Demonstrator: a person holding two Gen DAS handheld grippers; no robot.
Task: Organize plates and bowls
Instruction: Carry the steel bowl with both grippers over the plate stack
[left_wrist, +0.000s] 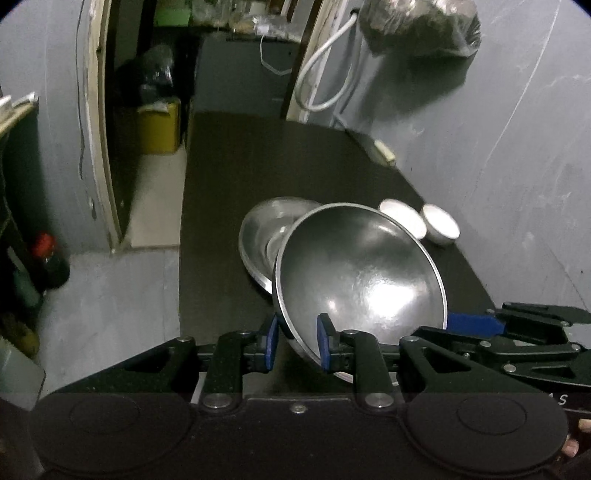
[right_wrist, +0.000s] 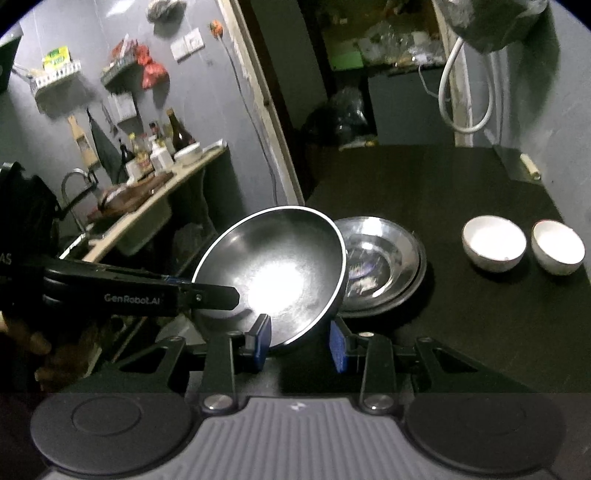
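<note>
Grey painted walls and an open doorway sit behind a dark table (left_wrist: 229, 206) that carries everything we're working with. We've got a big steel bowl (left_wrist: 362, 269) tipped up on edge near the front of the table, its hollow facing us and its far rim leaning over a second steel bowl (left_wrist: 264, 236) that lies flat just behind it.

Our left gripper (left_wrist: 297, 341) has its blue-padded fingers (left_wrist: 324, 343) set narrow, one pad on each side of the big bowl's near rim, so we're pinching the wall of it. In the right wrist view our right gripper (right_wrist: 301, 341) has its fingers a fair bit wider, straddling the lower edge of the same bowl (right_wrist: 273, 273); the left pad sits inside it and the right pad is outside, but we can't tell if either one is actually pressing on the metal.

The flat steel bowl (right_wrist: 384, 266) shows some reflections in its bottom. Off toward the table's right edge, two small white bowls (right_wrist: 493, 247) stand upright side by side, just apart from each other and well clear of the steel ones. A white hose (left_wrist: 321, 66) loops down the wall by the far corner.
</note>
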